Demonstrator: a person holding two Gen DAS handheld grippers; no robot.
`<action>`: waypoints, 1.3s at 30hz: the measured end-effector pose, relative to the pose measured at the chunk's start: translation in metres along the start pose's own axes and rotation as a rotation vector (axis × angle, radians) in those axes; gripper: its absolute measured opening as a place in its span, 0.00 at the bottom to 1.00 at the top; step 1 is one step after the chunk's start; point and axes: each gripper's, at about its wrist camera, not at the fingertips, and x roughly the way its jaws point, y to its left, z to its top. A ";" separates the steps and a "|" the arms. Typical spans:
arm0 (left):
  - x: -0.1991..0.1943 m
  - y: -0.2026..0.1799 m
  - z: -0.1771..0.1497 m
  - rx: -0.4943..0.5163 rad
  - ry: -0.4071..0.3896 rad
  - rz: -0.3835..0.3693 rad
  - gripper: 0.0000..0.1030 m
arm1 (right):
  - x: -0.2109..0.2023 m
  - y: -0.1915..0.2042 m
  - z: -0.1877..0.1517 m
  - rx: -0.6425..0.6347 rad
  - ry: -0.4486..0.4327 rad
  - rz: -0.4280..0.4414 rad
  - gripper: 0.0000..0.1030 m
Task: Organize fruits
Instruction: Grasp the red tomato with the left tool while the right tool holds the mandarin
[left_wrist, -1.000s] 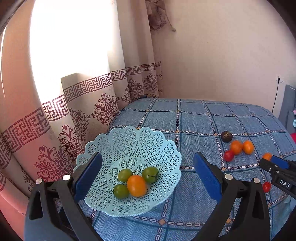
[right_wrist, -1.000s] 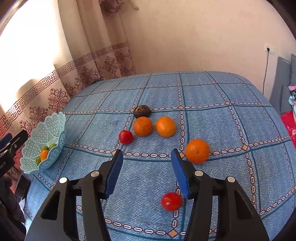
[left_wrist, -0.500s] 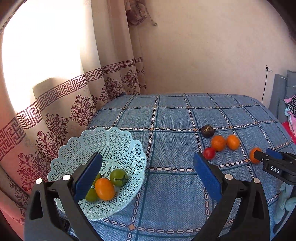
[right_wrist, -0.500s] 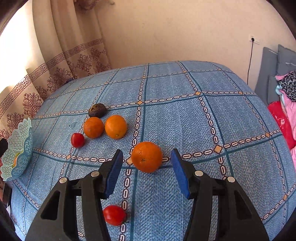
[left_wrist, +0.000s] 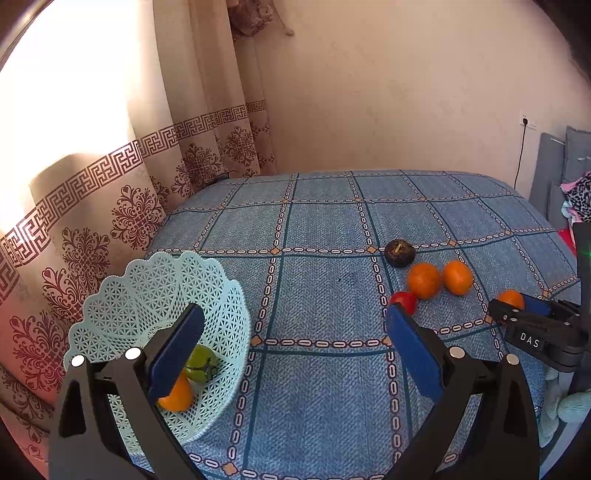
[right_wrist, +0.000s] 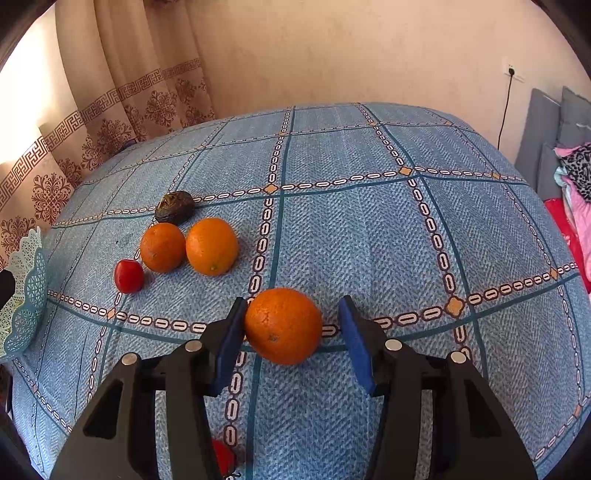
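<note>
My right jaws (right_wrist: 291, 325) gape around a round orange fruit (right_wrist: 283, 325) resting on the blue checked bedspread (right_wrist: 369, 229); the left pad touches its skin, the right pad stands clear. Beyond it: two more oranges (right_wrist: 211, 246) side by side, a small red tomato (right_wrist: 128, 276) at their left, a dark wrinkled fruit (right_wrist: 174, 212) behind. My left jaws (left_wrist: 291, 343) hang spread wide, holding nothing, over the pale turquoise lattice plastic basket (left_wrist: 147, 288), which holds a green tomato (left_wrist: 201, 363) and an orange fruit (left_wrist: 177, 397).
</note>
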 end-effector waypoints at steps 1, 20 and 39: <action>0.002 -0.003 0.001 0.006 0.001 -0.003 0.97 | 0.000 0.001 0.000 -0.004 -0.001 0.003 0.46; 0.059 -0.057 0.002 0.105 0.105 -0.140 0.83 | -0.013 -0.013 -0.004 0.036 -0.019 0.067 0.38; 0.097 -0.073 -0.007 0.095 0.195 -0.294 0.27 | -0.014 -0.013 -0.004 0.046 -0.028 0.073 0.38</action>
